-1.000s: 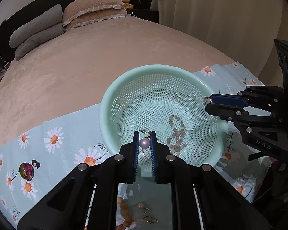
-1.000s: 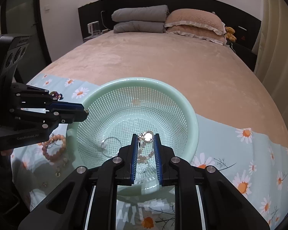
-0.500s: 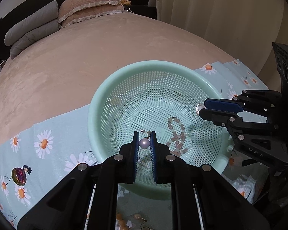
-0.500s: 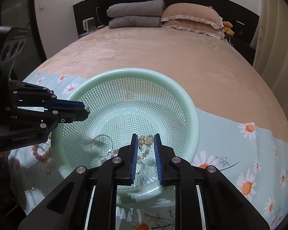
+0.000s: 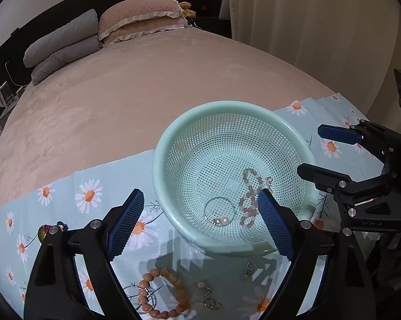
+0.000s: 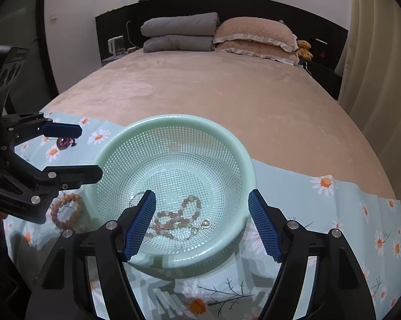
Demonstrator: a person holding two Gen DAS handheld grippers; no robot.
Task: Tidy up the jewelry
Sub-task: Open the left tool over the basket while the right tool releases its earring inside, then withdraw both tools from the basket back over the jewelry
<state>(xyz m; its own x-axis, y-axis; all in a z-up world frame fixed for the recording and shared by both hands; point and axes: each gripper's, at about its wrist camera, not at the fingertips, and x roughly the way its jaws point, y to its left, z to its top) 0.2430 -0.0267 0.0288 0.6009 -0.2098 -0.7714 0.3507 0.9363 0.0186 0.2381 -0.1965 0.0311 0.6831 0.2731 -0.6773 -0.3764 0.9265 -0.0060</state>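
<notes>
Daisy-print cloth [image 5: 93, 184] under mint basket [image 5: 160, 165], both grippers' jaws wide apart, lettering unreadable.

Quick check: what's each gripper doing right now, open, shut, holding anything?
Left gripper: open, holding nothing.
Right gripper: open, holding nothing.
</notes>
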